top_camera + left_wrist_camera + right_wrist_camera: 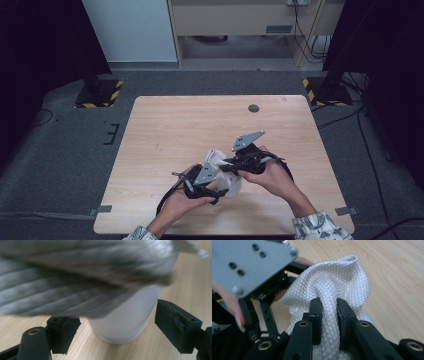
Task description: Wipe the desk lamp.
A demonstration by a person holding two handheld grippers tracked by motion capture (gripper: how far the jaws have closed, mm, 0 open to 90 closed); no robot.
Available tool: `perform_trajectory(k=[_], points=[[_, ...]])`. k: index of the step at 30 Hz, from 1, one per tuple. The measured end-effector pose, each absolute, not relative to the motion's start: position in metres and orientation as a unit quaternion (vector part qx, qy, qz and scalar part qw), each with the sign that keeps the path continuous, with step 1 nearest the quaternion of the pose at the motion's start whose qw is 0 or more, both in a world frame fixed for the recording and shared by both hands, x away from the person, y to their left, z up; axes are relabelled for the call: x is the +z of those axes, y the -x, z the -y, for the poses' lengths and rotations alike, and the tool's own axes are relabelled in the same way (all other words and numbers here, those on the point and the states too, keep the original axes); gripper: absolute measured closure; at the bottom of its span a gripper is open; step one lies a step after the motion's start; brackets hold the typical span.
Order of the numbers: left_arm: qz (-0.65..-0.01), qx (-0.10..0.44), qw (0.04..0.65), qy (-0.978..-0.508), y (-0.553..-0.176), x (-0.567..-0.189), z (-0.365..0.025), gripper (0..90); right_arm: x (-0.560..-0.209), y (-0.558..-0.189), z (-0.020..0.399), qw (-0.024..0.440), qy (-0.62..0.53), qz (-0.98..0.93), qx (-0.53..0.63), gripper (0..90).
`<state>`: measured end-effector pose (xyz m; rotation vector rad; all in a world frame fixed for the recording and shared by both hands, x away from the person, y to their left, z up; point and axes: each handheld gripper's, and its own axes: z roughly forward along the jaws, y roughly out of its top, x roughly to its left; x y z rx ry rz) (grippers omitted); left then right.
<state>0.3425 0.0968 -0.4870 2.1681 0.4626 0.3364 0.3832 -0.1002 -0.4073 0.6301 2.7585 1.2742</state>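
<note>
From above the near side we look fwd and down over the whole table (165,125). Our left gripper cam sits low and very close to a white cup (125,322), cloth (75,277) blurring overhead. Our right cam looks down close onto the same cloth; both share it w/ the high view.

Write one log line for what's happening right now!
right gripper: shut on white cloth | left gripper: jaws around white cup, contact unclear | cloth over cup

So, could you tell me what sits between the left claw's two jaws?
A white cup stands between them on the table, draped by the white cloth, in the left gripper view.
</note>
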Motion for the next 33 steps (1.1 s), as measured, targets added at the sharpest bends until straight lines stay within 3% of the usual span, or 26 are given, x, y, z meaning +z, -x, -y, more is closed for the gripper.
perform_trajectory(k=[8,18,33], points=[[-0.184,0.134,0.435,-0.871,-0.342,-0.487,-0.095,20.6,-0.41,-0.363,0.123,0.018,-0.2,-0.886,0.418,76.2],[-0.187,0.131,0.435,-0.871,-0.342,-0.489,-0.095,21.0,-0.41,-0.375,0.159,0.033,-0.245,-0.866,0.434,75.9],[-0.194,0.123,0.442,-0.867,-0.343,-0.488,-0.096,20.9,-0.411,-0.402,0.149,0.009,-0.27,-0.852,0.449,75.1]])
